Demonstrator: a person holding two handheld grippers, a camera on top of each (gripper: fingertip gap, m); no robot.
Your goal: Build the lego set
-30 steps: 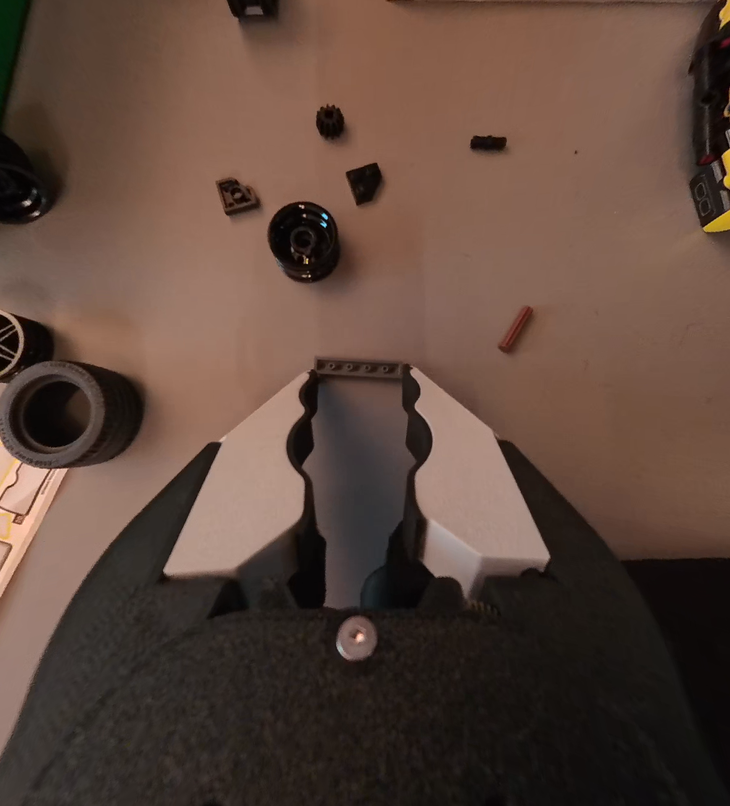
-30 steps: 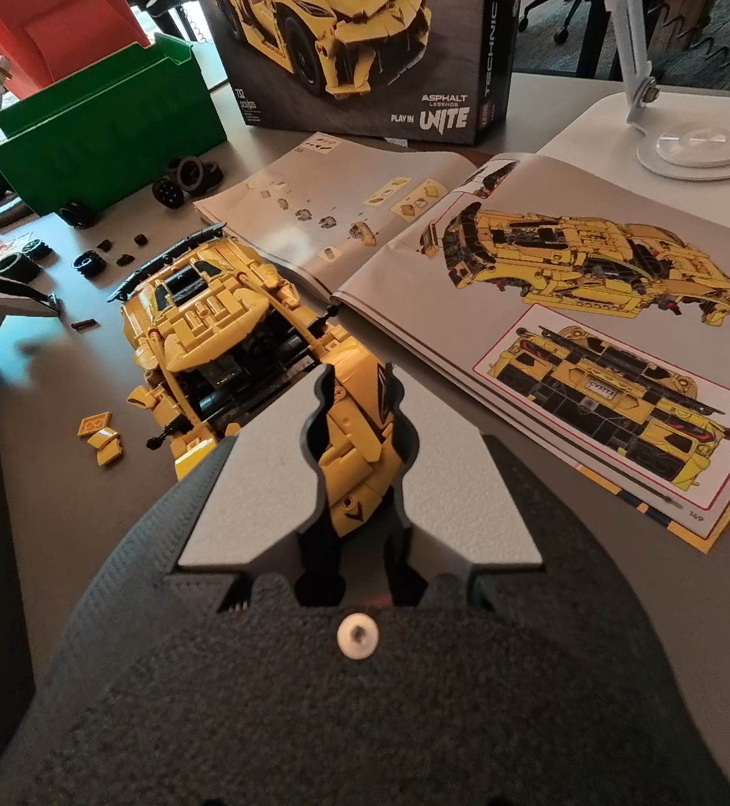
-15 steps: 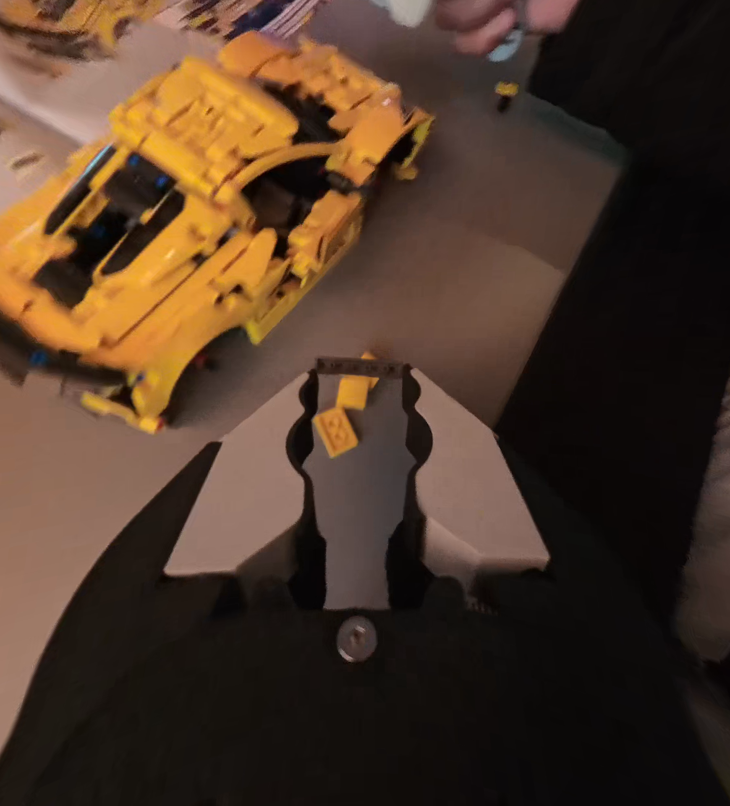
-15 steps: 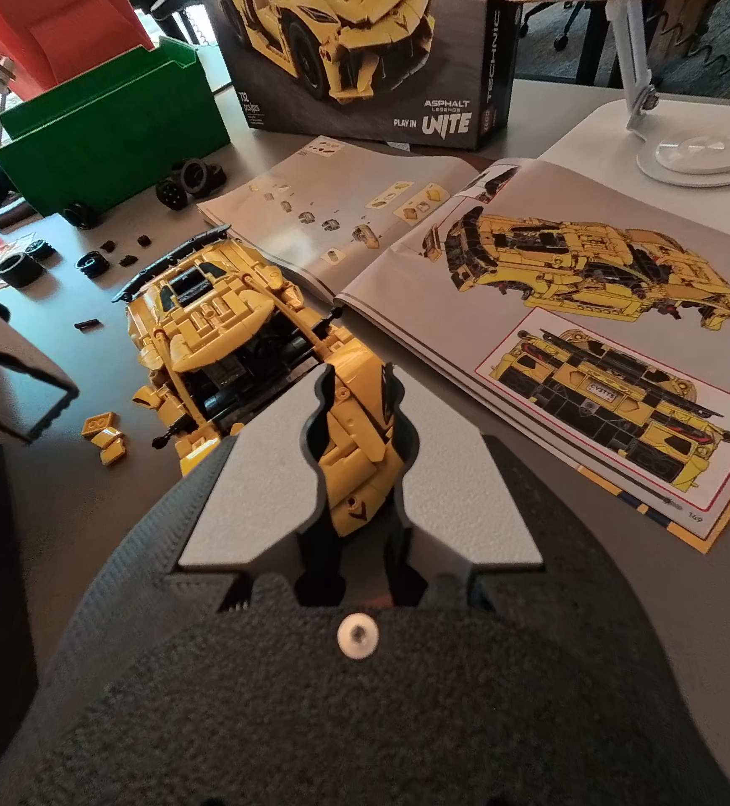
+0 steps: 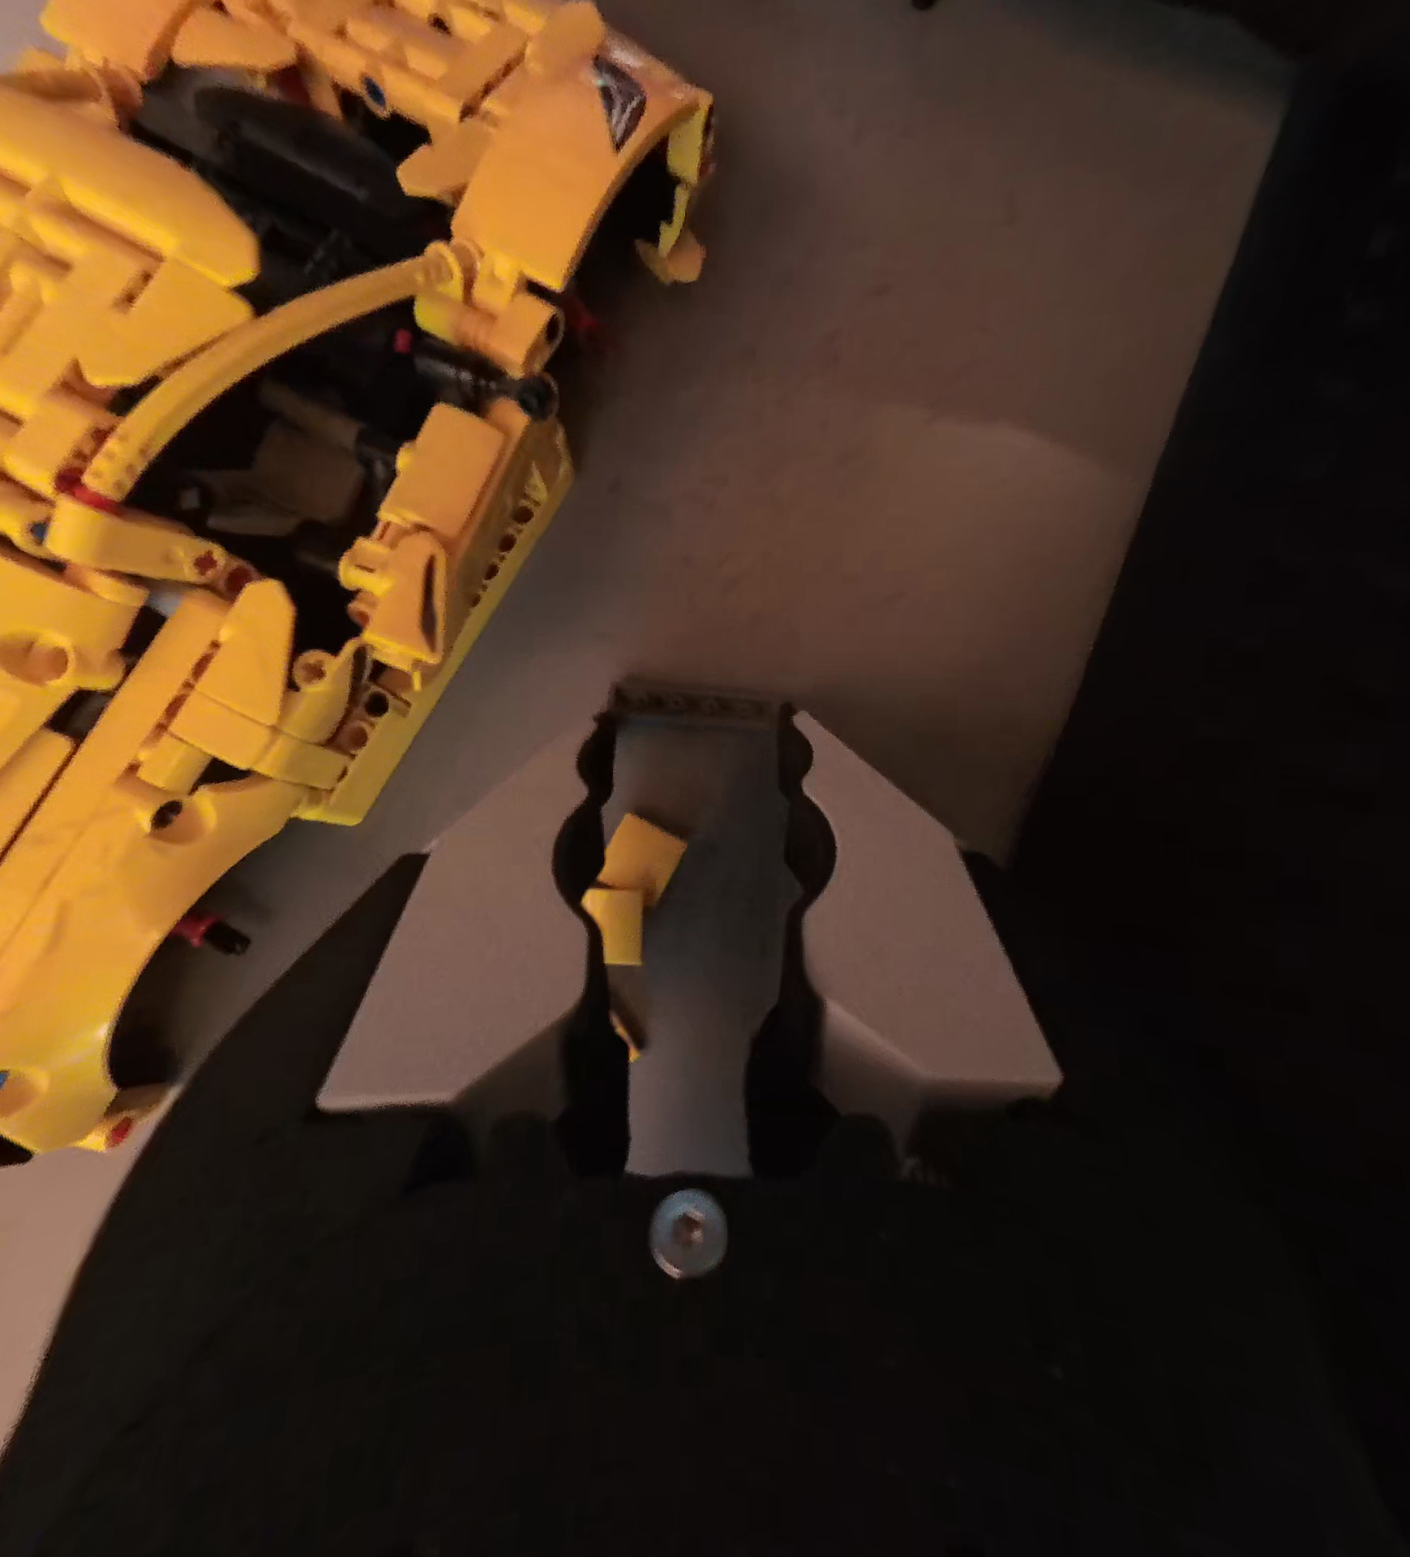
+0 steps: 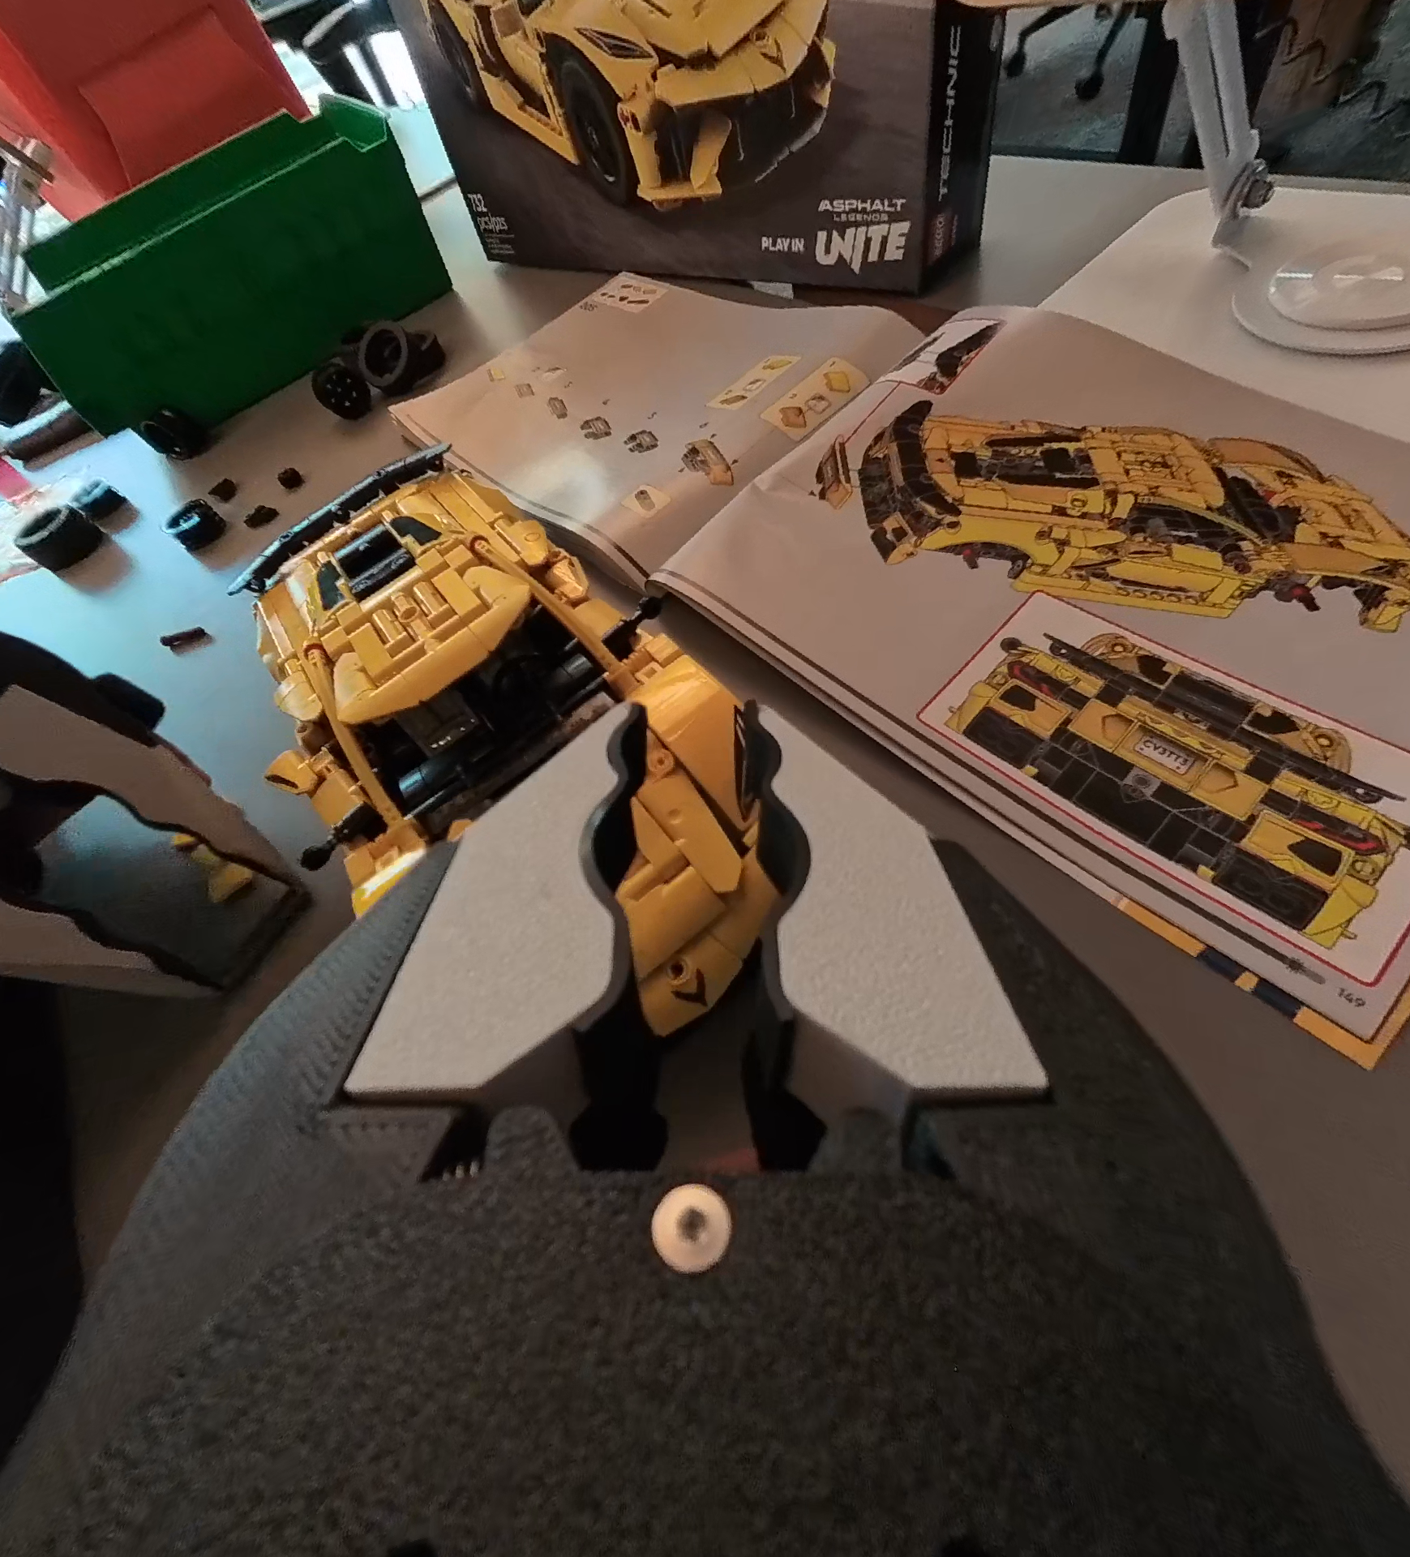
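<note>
Grey table top (image 6: 1190, 1179) carries everything; its near edge shows dark in the left wrist view.

Open instruction booklet (image 6: 979, 522) lies right of centre, printed with yellow car drawings. Dark cardboard set box (image 6: 684, 135) stands upright at the far edge, behind the booklet. White round lamp base (image 6: 1358, 295) sits far right.

Green plastic bin (image 6: 238, 253) far left, open at the top; its inside is not visible from here, so contents cannot be told. Red-orange bin (image 6: 120, 84) behind it, contents likewise hidden.

Part-built yellow lego car (image 6: 432, 640), with black rear wing and open dark interior, rests on the table left of the booklet, just beside it.

Right gripper (image 6: 689, 733): its fingers are pressed against the yellow front fender section of the car, pinching it between them.

Left gripper (image 5: 697, 708): holds a thin grey studded plate (image 5: 697, 703) clamped crosswise between its fingertips. It hangs above the table near the car's side, apart from it. Under it on the table lie small loose yellow lego pieces (image 5: 630, 885), seen through the gap between the fingers.

Black rubber tyres and wheel hubs (image 6: 381, 362) cluster in front of the green bin; more tyres (image 6: 61, 535) further left. Small black connector pieces (image 6: 255, 497) are scattered between tyres and car.
</note>
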